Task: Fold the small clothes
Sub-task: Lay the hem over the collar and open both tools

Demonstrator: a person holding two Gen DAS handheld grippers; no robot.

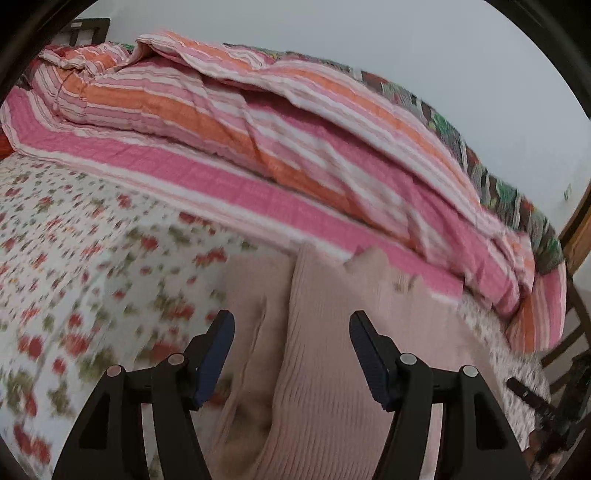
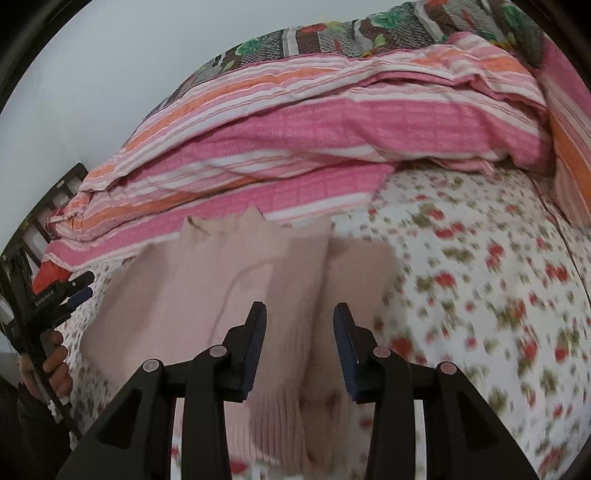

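A pale pink ribbed knit garment (image 1: 325,369) lies on the floral bedsheet (image 1: 74,258), with a raised lengthwise fold down its middle. My left gripper (image 1: 291,350) is open, its fingers either side of that fold just above the cloth. In the right wrist view the same garment (image 2: 207,288) lies spread ahead, and my right gripper (image 2: 299,347) is open with its fingers straddling a ridge of the knit. The left gripper also shows in the right wrist view (image 2: 79,288) at the far left, held by a hand.
A pink, orange and white striped quilt (image 1: 258,147) is heaped along the far side of the bed, right behind the garment. A dark patterned blanket (image 2: 351,33) lies beyond it against the wall. A wooden frame (image 1: 576,236) stands at the right edge.
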